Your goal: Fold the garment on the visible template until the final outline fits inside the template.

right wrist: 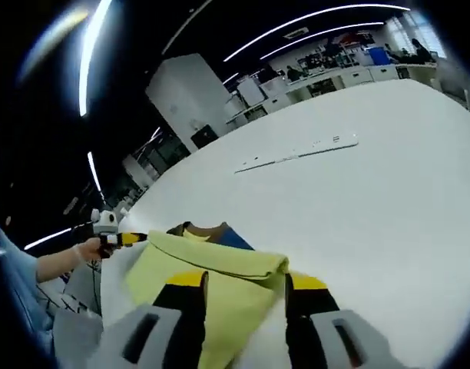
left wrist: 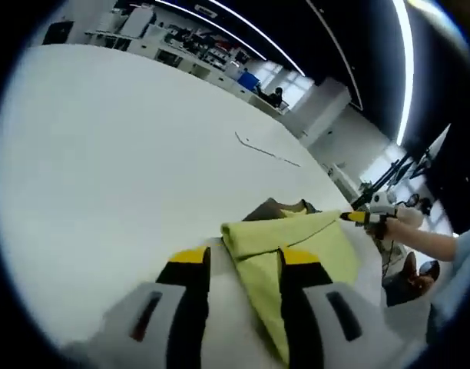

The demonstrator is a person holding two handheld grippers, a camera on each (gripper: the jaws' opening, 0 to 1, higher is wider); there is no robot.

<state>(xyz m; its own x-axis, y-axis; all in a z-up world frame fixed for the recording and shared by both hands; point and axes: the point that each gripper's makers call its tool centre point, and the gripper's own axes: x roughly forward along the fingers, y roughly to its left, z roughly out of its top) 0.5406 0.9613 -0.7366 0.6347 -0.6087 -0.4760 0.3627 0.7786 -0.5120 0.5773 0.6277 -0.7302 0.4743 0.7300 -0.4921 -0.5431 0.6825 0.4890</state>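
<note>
A yellow-green garment (left wrist: 296, 238) lies folded on the white table (left wrist: 127, 169), with a dark collar part (left wrist: 275, 207) showing at its far edge. My left gripper (left wrist: 245, 260) stands open just above the table, its right jaw over the garment's near fold. The right gripper (left wrist: 359, 217), held by a hand, touches the garment's far right corner. In the right gripper view the garment (right wrist: 220, 265) runs between the jaws of my open right gripper (right wrist: 246, 280), and the left gripper (right wrist: 129, 238) sits at the cloth's left corner. A thin template line (left wrist: 266, 150) marks the table farther off.
The same thin line (right wrist: 296, 156) crosses the white table (right wrist: 388, 200) beyond the garment. The table's edge (left wrist: 350, 184) runs close behind the garment, with a person's blue sleeve (left wrist: 461, 257) past it. Desks and shelves (left wrist: 196, 46) stand at the room's back.
</note>
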